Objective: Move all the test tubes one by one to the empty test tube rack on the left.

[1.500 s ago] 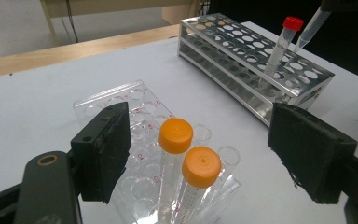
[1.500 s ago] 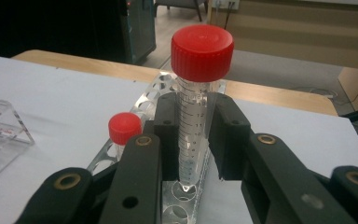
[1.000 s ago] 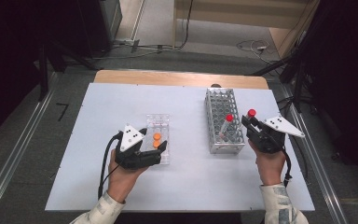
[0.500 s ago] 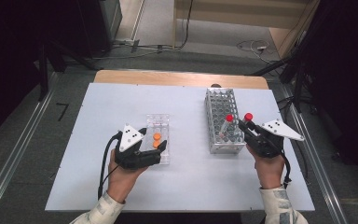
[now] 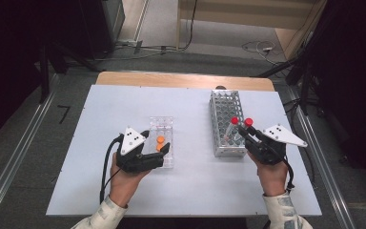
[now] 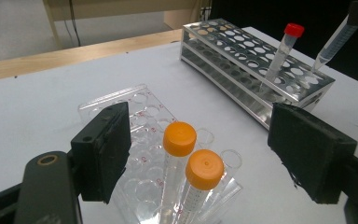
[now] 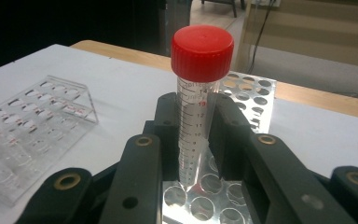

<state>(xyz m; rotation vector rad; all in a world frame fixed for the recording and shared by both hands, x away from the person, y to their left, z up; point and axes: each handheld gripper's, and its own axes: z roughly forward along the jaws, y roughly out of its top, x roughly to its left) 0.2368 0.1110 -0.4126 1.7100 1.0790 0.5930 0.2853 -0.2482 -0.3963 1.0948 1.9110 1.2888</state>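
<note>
A person sits at a white table (image 5: 100,124) with a gripper in each hand. The right gripper (image 5: 249,136) is clamped on a red-capped tube (image 7: 196,102), holding it by the middle of its clear body. The tube stands nearly upright, cap up, its pointed tip just above the holes at the near end of the metal rack (image 5: 226,102). A second red-capped tube (image 5: 233,125) leans in that rack just beside it. The likely next move is straight down along the tube's long axis into a hole beneath it.

The left gripper (image 5: 158,150) is well apart, at the clear rack (image 5: 161,125). Its jaws stand open on either side of two orange-capped tubes (image 6: 193,161) in that rack, touching neither.
</note>
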